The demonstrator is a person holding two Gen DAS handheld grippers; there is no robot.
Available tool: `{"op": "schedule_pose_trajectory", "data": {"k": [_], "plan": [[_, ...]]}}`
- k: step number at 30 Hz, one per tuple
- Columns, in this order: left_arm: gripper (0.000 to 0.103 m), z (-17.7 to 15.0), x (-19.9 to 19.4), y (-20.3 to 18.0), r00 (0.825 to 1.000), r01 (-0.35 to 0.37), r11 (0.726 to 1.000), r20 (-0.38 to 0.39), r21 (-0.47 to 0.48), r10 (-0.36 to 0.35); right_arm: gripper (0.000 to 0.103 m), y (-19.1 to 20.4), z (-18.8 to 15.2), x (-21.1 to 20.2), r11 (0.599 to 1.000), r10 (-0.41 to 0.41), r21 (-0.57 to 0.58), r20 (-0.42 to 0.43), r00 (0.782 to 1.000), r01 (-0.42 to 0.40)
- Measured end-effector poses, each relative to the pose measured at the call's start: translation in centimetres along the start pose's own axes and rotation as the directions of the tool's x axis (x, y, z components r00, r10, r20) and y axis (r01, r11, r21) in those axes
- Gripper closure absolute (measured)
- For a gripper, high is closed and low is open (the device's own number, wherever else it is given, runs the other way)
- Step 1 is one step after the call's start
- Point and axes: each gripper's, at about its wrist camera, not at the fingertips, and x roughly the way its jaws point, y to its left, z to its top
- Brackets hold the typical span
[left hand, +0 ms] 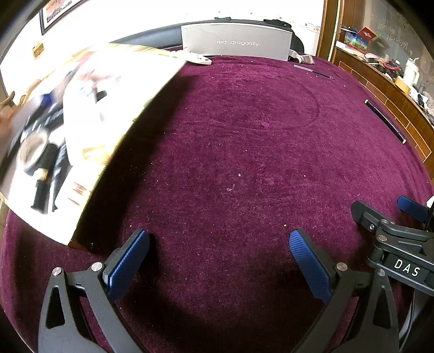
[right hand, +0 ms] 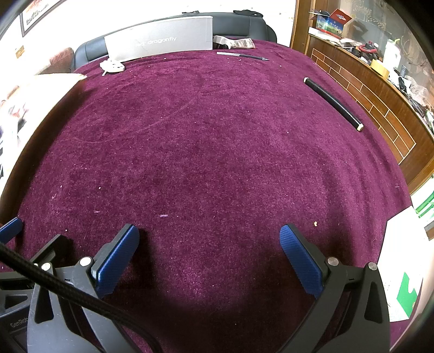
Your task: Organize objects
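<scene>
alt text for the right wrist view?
Open right gripper hovers empty over a purple cloth table. A black tube lies far right, a pen and grey box at the far edge, white paper near right.

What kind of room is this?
Probably a home study or office, though that's a guess: a table under a purple cloth, a wooden cabinet cluttered with odds and ends, and a framed picture on the wall.
</scene>
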Motion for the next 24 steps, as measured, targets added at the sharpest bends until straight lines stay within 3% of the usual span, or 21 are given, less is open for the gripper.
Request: {"op": "schedule_pose_trajectory", "data": {"k": [24], "plan": [[0.002,-0.03,-0.12,-0.2,1.0,-0.003,1.0,0.0,-0.002,0.003,0.0,0.0,-0.02,0.0,1.0,0.0,0.0,0.0,1.0,0.0]]}}
